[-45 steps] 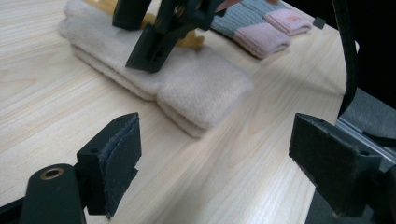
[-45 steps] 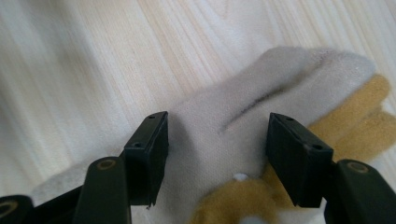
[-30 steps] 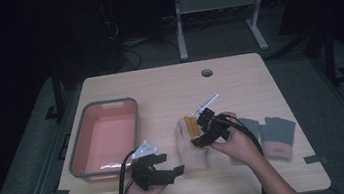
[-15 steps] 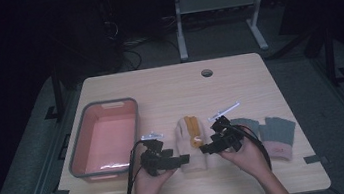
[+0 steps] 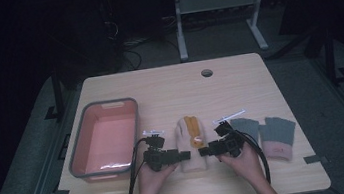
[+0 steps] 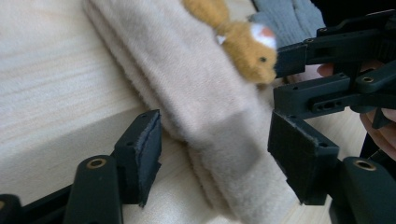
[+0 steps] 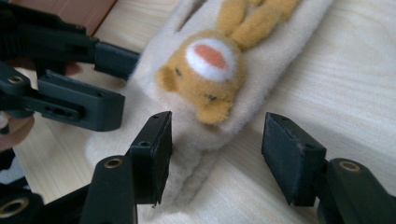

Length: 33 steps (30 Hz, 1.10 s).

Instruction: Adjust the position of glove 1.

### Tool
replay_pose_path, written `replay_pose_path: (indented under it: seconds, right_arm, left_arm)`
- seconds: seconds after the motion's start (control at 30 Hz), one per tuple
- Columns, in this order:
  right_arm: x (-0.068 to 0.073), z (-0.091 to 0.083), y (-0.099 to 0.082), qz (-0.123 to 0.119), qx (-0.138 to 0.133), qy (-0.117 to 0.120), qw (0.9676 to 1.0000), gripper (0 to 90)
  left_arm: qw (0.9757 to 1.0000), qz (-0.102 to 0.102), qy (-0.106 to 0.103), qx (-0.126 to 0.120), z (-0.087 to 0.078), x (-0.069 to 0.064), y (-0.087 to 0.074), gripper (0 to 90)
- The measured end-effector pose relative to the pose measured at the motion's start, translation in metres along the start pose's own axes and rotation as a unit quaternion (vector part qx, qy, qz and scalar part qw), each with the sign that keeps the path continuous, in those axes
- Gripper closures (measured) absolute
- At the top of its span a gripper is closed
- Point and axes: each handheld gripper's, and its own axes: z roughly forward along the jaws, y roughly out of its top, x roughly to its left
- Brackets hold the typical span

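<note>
1. Table [image 5: 158, 86]: pale wood; it bears everything listed below.
2. Pink tub [image 5: 106, 138]: lies well to the outer side of the left claw, apart from it.
3. Plush mitten [image 5: 191, 144]: cream fleece with an orange bear sewn on its upper face, lying flat between the two claws. In the left gripper view its cuff end [image 6: 243, 163] passes between the jaws; in the right gripper view its edge [image 7: 205, 140] sits between that claw's jaws.
4. Grey gloves [image 5: 265, 132]: a pair just beyond the right claw, on its outer side.
5. Left claw [image 5: 178, 156]: jaws spread and lately closing in on the mitten's cuff (the pads stand on either side of the fleece, with gaps visible; no pinch).
6. Right claw [image 5: 208, 149]: jaws likewise spread and lately narrowing, with the mitten's edge below the bear's head between them, pads clear of the fabric. The two claws face each other across the mitten, near but apart.
</note>
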Motion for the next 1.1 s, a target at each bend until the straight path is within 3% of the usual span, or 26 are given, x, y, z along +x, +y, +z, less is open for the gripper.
replay_pose_path:
  seconds: [0.2, 0.27, 0.57, 0.63, 0.7, 0.87, 1.1]
  right_arm:
    - [-0.007, 0.009, -0.007, 0.051, -0.003, 0.024, 0.9984, 45.8]
    - [-0.008, 0.008, -0.008, 0.063, -0.008, 0.029, 0.9976, 46.0]
    - [-0.004, 0.009, -0.012, 0.072, -0.025, 0.013, 0.997, 44.6]
    - [-0.002, 0.01, -0.012, 0.072, -0.027, 0.008, 0.997, 47.8]
    - [-0.004, 0.012, -0.014, 0.089, -0.03, 0.027, 0.9952, 55.0]
    - [-0.004, 0.015, -0.018, 0.111, -0.035, 0.044, 0.9922, 59.9]
    - [-0.001, 0.019, -0.019, 0.116, -0.043, 0.044, 0.9914, 64.3]
  left_arm:
    - [1.0, -0.002, -0.003, 0.008, 0.005, 0.001, -0.001, 43.8]
    - [0.9999, -0.012, -0.007, 0.009, 0.005, 0.004, -0.001, 46.1]
    - [0.9994, -0.023, -0.024, 0.012, 0.008, 0.008, -0.002, 53.8]
    - [0.9993, -0.024, -0.027, 0.014, 0.009, 0.008, -0.002, 55.7]
    - [0.9991, -0.027, -0.029, 0.014, 0.01, 0.008, -0.002, 58.1]
    - [0.9989, -0.029, -0.035, 0.014, 0.011, 0.009, -0.001, 61.1]
    - [0.9989, -0.03, -0.035, 0.012, 0.013, 0.009, -0.001, 65.7]
